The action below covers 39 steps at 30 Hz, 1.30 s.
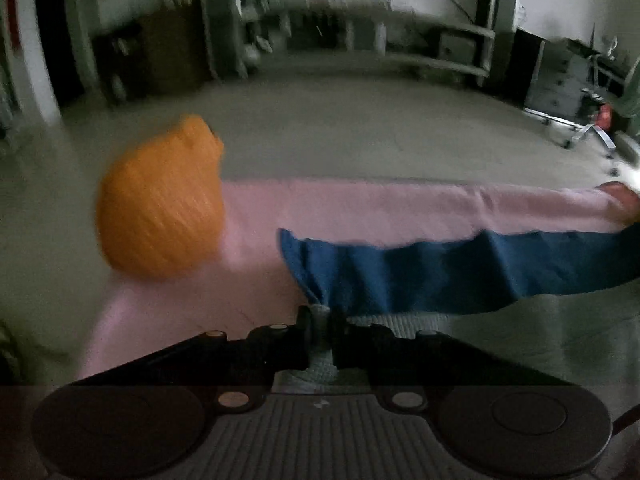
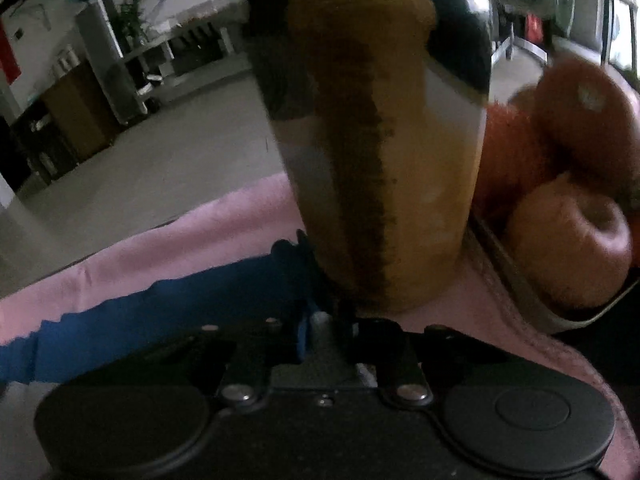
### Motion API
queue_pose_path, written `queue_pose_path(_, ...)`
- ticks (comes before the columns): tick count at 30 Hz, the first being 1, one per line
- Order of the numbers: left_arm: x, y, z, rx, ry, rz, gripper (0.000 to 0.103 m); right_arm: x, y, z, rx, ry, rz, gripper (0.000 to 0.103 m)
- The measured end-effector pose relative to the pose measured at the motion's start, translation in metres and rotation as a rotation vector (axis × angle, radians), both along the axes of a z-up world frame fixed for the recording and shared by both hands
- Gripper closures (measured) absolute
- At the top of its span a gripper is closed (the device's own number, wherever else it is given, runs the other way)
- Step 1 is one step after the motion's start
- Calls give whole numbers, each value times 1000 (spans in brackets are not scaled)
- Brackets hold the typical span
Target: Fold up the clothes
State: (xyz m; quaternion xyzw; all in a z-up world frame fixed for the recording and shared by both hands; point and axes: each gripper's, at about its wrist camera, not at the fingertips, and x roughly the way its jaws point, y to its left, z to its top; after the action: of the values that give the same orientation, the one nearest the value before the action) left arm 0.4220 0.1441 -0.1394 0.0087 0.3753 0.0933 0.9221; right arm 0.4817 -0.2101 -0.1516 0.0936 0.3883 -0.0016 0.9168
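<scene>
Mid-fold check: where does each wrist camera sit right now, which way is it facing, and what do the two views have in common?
Left wrist: behind the left gripper, angled down over the pink cloth; jaws pinch the blue garment; orange ball left.
Right wrist: behind the right gripper, angled down; a yellowish bottle blocks the centre; jaws pinch the garment's other end.
Shared: blue garment, pink cloth, the room's floor.

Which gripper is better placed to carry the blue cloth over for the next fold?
Left, probably. The left gripper pinches the blue cloth with open pink cover ahead; a brown bottle stands close before the right gripper.
</scene>
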Motion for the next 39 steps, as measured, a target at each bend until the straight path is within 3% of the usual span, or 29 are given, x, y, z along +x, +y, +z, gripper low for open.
queue_pose_path(3, -3, -16, -10, 142, -18, 16, 93, -15, 8, 5, -78, -95, 8, 90)
queue_pose_path(7, 2, -32, -30, 310, -2, 34, 90, -16, 27, -11, -218, -109, 54, 91)
queue_pose_path(10, 4, -28, -21, 310, 23, 83, 83, -7, 41, -23, -326, -32, 76, 90)
queue_pose_path(13, -9, -8, 2, 249, 23, 157, 82, -18, 25, -3, -235, -44, 33, 85)
queue_pose_path(14, -17, -1, 10, 210, 13, 172, 82, -26, 18, 8, -194, -57, 34, 77)
queue_pose_path(15, -26, 5, 18, 140, -5, 172, 82, -34, 10, 19, -155, -73, 37, 68)
queue_pose_path(17, -43, 14, 30, 10, -35, 166, 82, -54, -6, 37, -67, -116, 48, 66)
queue_pose_path(20, -57, 2, 26, -92, -37, 118, 83, -68, -34, 39, 209, -91, 15, 69)
queue_pose_path(21, -58, -5, 19, -87, -33, 105, 84, -69, -42, 34, 309, -69, 7, 80)
queue_pose_path(22, -59, -12, 10, -79, -24, 95, 86, -67, -46, 21, 408, -29, 13, 84)
queue_pose_path(24, -55, -19, -10, -42, 5, 97, 89, -62, -53, -4, 584, 47, 28, 86)
queue_pose_path(27, -56, -19, -26, 69, -34, 131, 84, -49, -52, -42, 648, 128, 79, 86)
queue_pose_path(28, -57, -17, -27, 92, -39, 148, 84, -48, -56, -48, 623, 126, 80, 89)
queue_pose_path(29, -57, -13, -27, 99, -38, 158, 88, -47, -60, -55, 599, 124, 80, 103)
queue_pose_path(30, -58, -10, -26, 105, -30, 164, 90, -47, -65, -61, 587, 115, 80, 103)
queue_pose_path(33, -63, -5, -17, 171, 11, 223, 93, -58, -100, -57, 581, 76, -57, 103)
queue_pose_path(35, -76, 9, -5, 151, 42, 271, 93, -68, -120, -48, 573, 90, -132, 103)
queue_pose_path(36, -86, 18, 3, 122, 51, 286, 93, -75, -128, -41, 564, 92, -160, 96)
queue_pose_path(39, -123, 33, 32, 50, 74, 271, 91, -105, -133, -7, 503, 68, -178, 93)
